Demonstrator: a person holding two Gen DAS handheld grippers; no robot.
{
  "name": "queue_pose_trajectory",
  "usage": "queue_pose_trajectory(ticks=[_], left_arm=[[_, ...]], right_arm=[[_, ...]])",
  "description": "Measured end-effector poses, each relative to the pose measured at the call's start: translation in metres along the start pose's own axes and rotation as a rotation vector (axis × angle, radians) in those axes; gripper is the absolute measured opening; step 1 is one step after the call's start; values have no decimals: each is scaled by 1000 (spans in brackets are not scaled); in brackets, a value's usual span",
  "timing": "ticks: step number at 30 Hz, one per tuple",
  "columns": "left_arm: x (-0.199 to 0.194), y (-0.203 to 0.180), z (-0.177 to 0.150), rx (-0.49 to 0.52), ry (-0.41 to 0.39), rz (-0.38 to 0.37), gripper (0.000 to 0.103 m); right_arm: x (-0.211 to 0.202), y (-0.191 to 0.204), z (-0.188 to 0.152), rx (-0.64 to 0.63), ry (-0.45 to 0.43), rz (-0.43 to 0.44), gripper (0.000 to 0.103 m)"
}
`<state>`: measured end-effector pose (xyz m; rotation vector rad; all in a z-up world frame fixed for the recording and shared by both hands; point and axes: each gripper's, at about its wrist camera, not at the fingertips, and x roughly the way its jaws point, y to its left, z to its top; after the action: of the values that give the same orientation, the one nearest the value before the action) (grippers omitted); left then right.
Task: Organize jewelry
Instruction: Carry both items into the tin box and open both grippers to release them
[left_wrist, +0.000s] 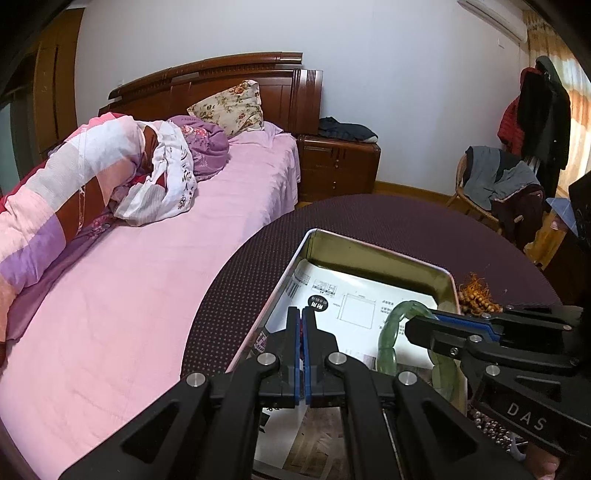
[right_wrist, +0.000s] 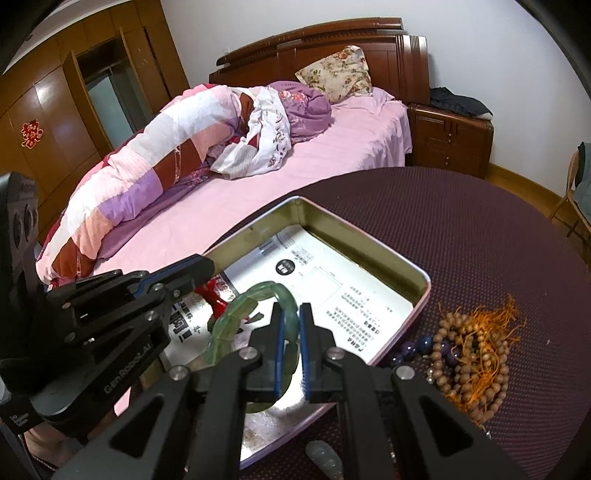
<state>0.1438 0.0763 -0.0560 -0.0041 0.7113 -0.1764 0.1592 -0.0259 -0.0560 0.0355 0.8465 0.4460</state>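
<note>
A green jade bracelet (right_wrist: 243, 302) hangs just above the paper-lined metal tin (right_wrist: 424, 291), with my right gripper (right_wrist: 290, 308) shut on one side of its ring. In the left wrist view the same bracelet (left_wrist: 389, 332) shows at the right, pinched in the right gripper (left_wrist: 415, 325). My left gripper (left_wrist: 302, 319) is shut and empty, its tips over the tin (left_wrist: 448, 275); it appears at the left of the right wrist view (right_wrist: 199, 267). A red item (right_wrist: 216, 299) lies in the tin.
Strings of brown wooden beads with orange tassels (right_wrist: 472, 350) and dark blue beads (right_wrist: 417, 345) lie on the purple dotted tablecloth (right_wrist: 461, 221) right of the tin. A pale green pendant (right_wrist: 325, 458) sits near the tin's front edge. A pink bed (left_wrist: 147, 277) borders the table.
</note>
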Motion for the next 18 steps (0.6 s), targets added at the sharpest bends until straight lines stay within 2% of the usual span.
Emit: queue_pose_trajectory(ticks=[18], left_arm=[[12,3,-9,-10,35,14,0]], right_arm=[[9,3,-2,-9,29,-13,10]])
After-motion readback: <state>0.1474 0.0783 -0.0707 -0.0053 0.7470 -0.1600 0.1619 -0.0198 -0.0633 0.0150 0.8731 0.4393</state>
